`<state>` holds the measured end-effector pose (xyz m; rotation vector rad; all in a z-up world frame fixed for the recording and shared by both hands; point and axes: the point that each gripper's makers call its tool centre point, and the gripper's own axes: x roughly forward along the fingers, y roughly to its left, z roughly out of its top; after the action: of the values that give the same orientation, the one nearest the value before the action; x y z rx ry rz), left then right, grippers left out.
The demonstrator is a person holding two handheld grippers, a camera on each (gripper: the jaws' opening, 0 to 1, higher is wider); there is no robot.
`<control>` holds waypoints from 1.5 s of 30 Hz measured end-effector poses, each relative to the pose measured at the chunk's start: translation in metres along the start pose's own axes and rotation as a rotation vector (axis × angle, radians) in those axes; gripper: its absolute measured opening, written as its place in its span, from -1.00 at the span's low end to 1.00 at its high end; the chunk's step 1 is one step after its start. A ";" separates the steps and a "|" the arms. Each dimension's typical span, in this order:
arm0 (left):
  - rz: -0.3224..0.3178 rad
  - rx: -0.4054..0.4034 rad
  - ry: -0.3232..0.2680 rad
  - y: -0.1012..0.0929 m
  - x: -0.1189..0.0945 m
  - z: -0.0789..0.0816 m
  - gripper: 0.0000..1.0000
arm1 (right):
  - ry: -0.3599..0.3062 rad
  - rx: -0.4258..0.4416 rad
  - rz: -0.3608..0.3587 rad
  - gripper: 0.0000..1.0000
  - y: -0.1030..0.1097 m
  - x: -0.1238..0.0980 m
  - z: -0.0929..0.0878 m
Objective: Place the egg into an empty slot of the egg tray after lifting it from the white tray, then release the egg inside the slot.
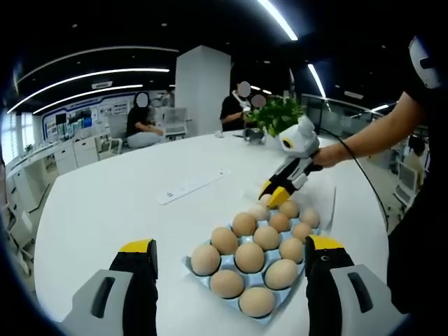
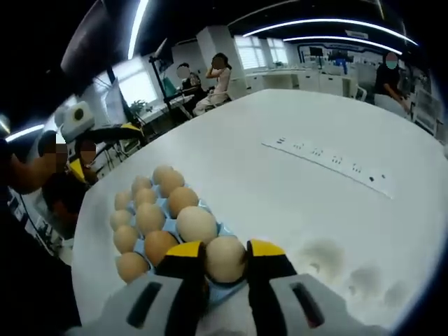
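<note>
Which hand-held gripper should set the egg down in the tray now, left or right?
Right. The right hand-held gripper already clamps an egg between its jaws at the far end of the egg tray. The left hand-held gripper is open with nothing in it, at the tray's near end.

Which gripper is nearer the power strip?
Right. The right gripper is at the far end of the egg tray, shut on an egg, nearer the power strip. The left gripper hangs open at the tray's near end.
</note>
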<state>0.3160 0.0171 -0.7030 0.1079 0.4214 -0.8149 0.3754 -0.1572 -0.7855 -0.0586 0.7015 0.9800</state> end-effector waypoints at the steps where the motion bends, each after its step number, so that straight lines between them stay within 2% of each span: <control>1: -0.001 -0.002 0.000 0.000 0.000 0.000 0.74 | -0.018 0.004 0.000 -0.53 0.000 0.000 0.001; 5: 0.000 -0.002 0.005 0.000 -0.001 -0.002 0.73 | -0.069 0.016 -0.003 -0.49 -0.002 -0.005 0.002; 7: 0.002 -0.003 0.004 0.001 -0.001 -0.002 0.73 | -0.114 -0.012 -0.027 -0.39 -0.006 -0.009 0.006; 11: 0.000 -0.002 0.005 0.001 -0.001 -0.003 0.73 | -0.178 0.022 -0.016 -0.27 -0.003 -0.016 0.010; 12: -0.001 -0.002 0.005 0.000 -0.001 -0.003 0.74 | -0.191 0.009 -0.025 -0.17 -0.004 -0.017 0.010; 14: -0.004 -0.001 0.002 -0.001 0.000 -0.003 0.73 | -0.275 -0.067 -0.044 0.12 -0.004 -0.021 0.020; 15: -0.005 -0.001 0.001 -0.001 0.000 -0.003 0.74 | -0.320 -0.092 -0.055 0.35 -0.003 -0.024 0.026; 17: -0.009 -0.003 -0.003 -0.002 0.001 -0.002 0.74 | -0.410 -0.117 -0.062 0.55 0.000 -0.031 0.037; 20: -0.013 -0.007 -0.004 -0.003 0.000 -0.003 0.78 | -0.386 -0.096 -0.064 0.71 0.001 -0.032 0.031; 23: -0.025 -0.034 -0.026 -0.007 0.000 0.001 0.91 | -0.396 -0.141 -0.087 0.94 0.007 -0.034 0.030; 25: -0.030 -0.037 -0.028 -0.009 -0.001 0.002 0.98 | -0.402 -0.139 -0.091 0.96 0.011 -0.037 0.029; 34: -0.036 -0.041 -0.038 -0.021 -0.006 0.005 0.98 | -0.454 -0.150 -0.100 0.99 0.026 -0.053 0.034; 39: -0.030 -0.025 -0.053 -0.031 -0.013 0.009 0.98 | -0.494 -0.167 -0.135 0.99 0.033 -0.070 0.037; 45: -0.028 -0.010 -0.076 -0.049 -0.023 0.016 0.98 | -0.526 -0.184 -0.142 0.99 0.053 -0.093 0.034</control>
<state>0.2722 -0.0048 -0.6759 0.0615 0.3557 -0.8420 0.3183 -0.1835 -0.6925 -0.0099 0.1212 0.8704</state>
